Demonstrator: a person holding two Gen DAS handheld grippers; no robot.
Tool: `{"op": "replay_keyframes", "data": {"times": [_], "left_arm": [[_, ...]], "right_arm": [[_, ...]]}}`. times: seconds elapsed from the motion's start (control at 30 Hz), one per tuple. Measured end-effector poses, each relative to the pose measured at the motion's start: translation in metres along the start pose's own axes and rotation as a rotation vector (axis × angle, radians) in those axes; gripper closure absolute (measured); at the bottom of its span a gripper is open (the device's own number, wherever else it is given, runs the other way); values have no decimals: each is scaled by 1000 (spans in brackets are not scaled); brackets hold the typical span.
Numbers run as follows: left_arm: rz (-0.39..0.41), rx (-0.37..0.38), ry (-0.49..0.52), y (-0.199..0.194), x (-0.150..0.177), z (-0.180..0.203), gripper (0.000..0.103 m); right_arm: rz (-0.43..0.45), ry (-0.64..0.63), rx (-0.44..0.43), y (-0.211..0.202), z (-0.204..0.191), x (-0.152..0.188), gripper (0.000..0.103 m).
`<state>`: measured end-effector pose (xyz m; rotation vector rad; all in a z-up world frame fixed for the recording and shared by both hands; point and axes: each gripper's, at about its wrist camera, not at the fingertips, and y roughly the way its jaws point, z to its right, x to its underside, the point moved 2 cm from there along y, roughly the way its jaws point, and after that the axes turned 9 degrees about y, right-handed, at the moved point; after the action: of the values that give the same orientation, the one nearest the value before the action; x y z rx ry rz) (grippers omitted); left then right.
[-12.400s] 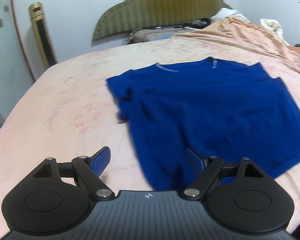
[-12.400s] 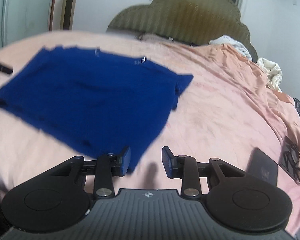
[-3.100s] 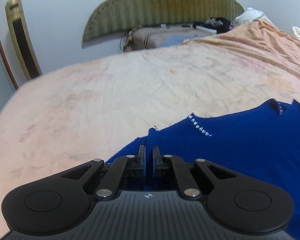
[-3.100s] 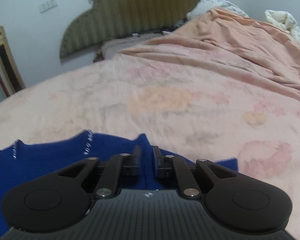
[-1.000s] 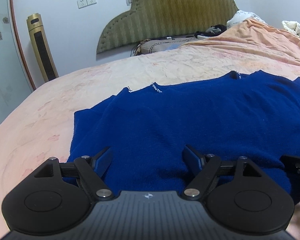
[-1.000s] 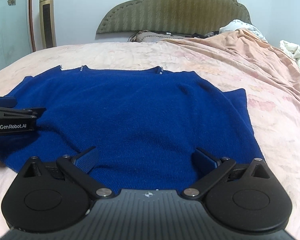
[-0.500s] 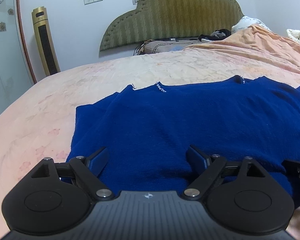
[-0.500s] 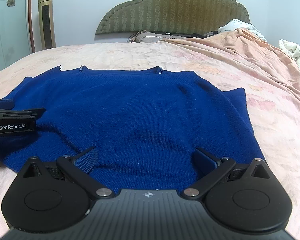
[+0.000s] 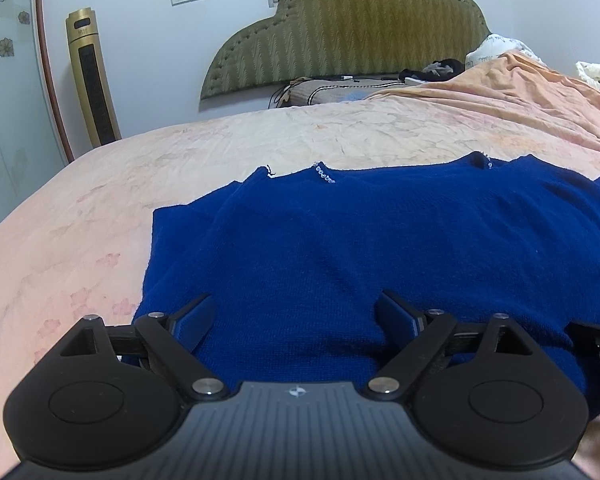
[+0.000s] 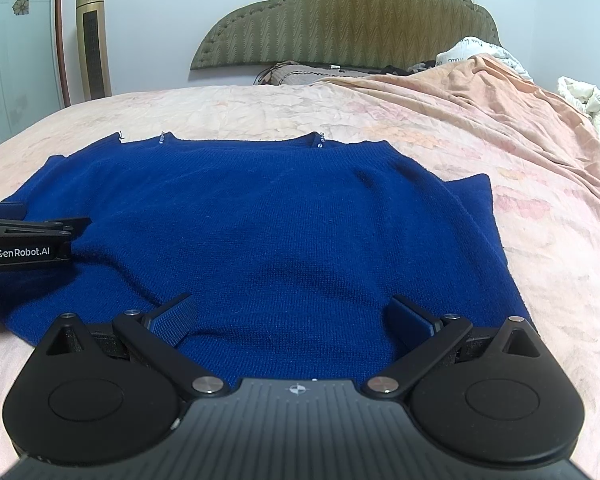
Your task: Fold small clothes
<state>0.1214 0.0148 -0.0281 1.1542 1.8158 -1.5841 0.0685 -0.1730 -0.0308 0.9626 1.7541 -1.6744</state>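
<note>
Fan tower (image 9: 93, 80) stands at the upper left of the left wrist view, against the wall beside the bed's green headboard (image 9: 340, 28). Below it the pink bedsheet (image 9: 80, 216) fills the left half of the frame, bare of clothing. Toward the centre lies the blue sweater (image 9: 360, 248), spread flat with its neckline at the far edge and its hem nearest the cameras; a short sleeve lies flat at its left edge, and likely it is laid out this way so the sides can be folded inward. At the lower middle the left gripper (image 9: 296, 314) hovers just over the hem with its jaws spread wide and nothing between them. At the lower right edge a sliver of the other tool shows.

In the right wrist view, the left tool juts in from the left edge over the sweater's side. The sweater (image 10: 276, 232) takes up the centre, its right sleeve lying out toward the right. At the lower middle the right gripper (image 10: 294, 318) is likewise released and empty, poised above the hem. A rumpled orange blanket (image 10: 500, 96) rises at the upper right, well apart from the garment.
</note>
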Motion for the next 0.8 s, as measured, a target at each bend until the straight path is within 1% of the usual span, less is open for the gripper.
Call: {"op": "replay_keyframes", "data": {"times": [0.3, 0.47, 0.57, 0.67, 0.73, 0.8], "left_arm": [[-13, 17, -41, 2, 2, -7, 7], [-10, 31, -60, 1, 2, -10, 7], [-21, 35, -36, -12, 1, -8, 7], [-31, 44, -13, -30, 2, -4, 6], [-56, 60, -14, -38, 2, -2, 6], [-70, 88, -31, -45, 3, 1, 6]], "right_arm": [[0, 3, -1, 0, 1, 0, 0], [2, 5, 2, -1, 1, 0, 0], [16, 24, 11, -7, 3, 1, 0], [38, 86, 30, -20, 11, 3, 0], [50, 111, 35, -30, 16, 5, 1], [54, 110, 64, -35, 20, 6, 1]]}}
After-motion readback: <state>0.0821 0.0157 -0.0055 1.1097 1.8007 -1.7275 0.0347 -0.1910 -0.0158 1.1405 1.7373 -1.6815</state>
